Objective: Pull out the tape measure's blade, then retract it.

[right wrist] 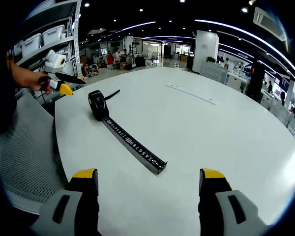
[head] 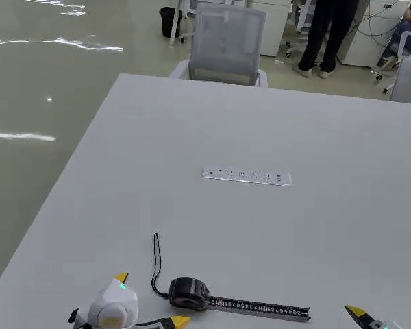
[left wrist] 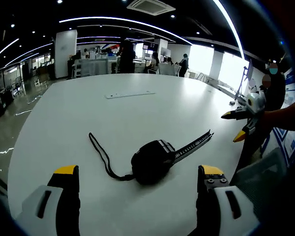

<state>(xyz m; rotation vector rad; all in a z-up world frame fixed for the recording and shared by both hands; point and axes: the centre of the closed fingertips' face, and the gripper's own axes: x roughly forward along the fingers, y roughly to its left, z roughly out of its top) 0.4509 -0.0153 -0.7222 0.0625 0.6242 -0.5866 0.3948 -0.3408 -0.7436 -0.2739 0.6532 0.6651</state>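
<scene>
head view: a white table [head: 192, 137]. near its front edge lies a black tape measure [head: 188, 293], its blade [head: 260, 308] drawn out flat to the right and its wrist strap [head: 155, 264] trailing away from the person. the left gripper [head: 151, 299] sits just left of the case. one yellow tip of the right gripper [head: 362, 317] shows beyond the blade's end. a power strip [head: 246, 176] lies mid-table.

left gripper view: the left gripper's jaws are spread wide and grip nothing. the tape measure [left wrist: 152, 161] rests on the table just ahead, between the two tips and apart from both. the right gripper [left wrist: 232, 127] hangs off to the right.

right gripper view: the right gripper [right wrist: 149, 173] gapes wide, empty. the blade's end lies just ahead, untouched. the case is farther off, with the left gripper beside it.
</scene>
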